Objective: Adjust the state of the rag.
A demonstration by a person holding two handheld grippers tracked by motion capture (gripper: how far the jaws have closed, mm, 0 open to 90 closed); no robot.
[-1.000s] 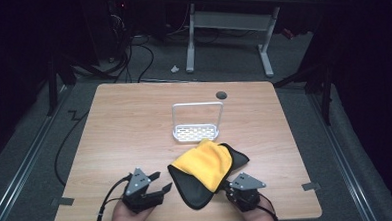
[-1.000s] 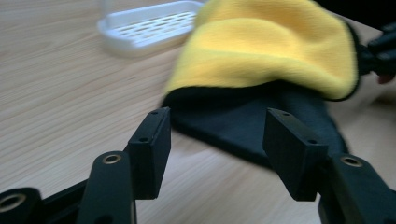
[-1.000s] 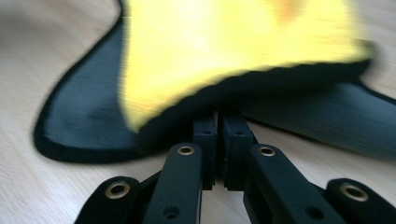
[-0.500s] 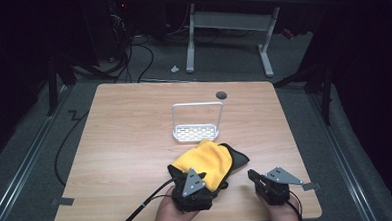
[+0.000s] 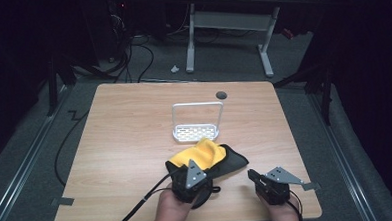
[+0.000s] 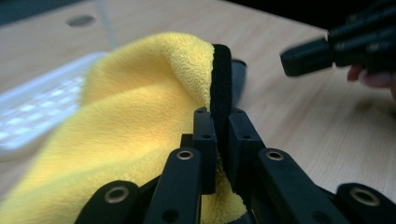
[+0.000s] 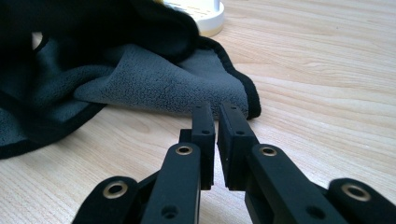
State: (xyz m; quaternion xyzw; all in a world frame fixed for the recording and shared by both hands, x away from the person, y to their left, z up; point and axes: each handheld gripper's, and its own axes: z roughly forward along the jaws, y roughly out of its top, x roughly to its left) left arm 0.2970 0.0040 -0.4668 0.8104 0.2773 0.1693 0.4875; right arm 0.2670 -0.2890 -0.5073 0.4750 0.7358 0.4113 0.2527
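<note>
A cloth (image 5: 206, 155), yellow on one face and grey on the other with a black hem, lies bunched near the table's front edge. My left gripper (image 5: 191, 171) sits at its near side. Its jaws have just been closing, and in the left gripper view the left gripper (image 6: 222, 133) is shut on the cloth's black hem (image 6: 221, 79), with yellow pile (image 6: 140, 107) rising to the left. My right gripper (image 5: 252, 175) rests to the right of the cloth and points toward its corner. In its own view the right gripper (image 7: 217, 121) is shut on nothing, just short of the grey corner (image 7: 163, 84).
A white perforated tray with a wire hoop (image 5: 197, 131) stands just behind the cloth. A round cable hole (image 5: 221, 95) sits near the table's far edge. Beyond the table are desk legs (image 5: 264, 52) and floor cables (image 5: 131, 48).
My left gripper has moved right from the front left of the table onto the cloth and closed on its hem. My right gripper has shifted right, off the cloth, and then stayed still.
</note>
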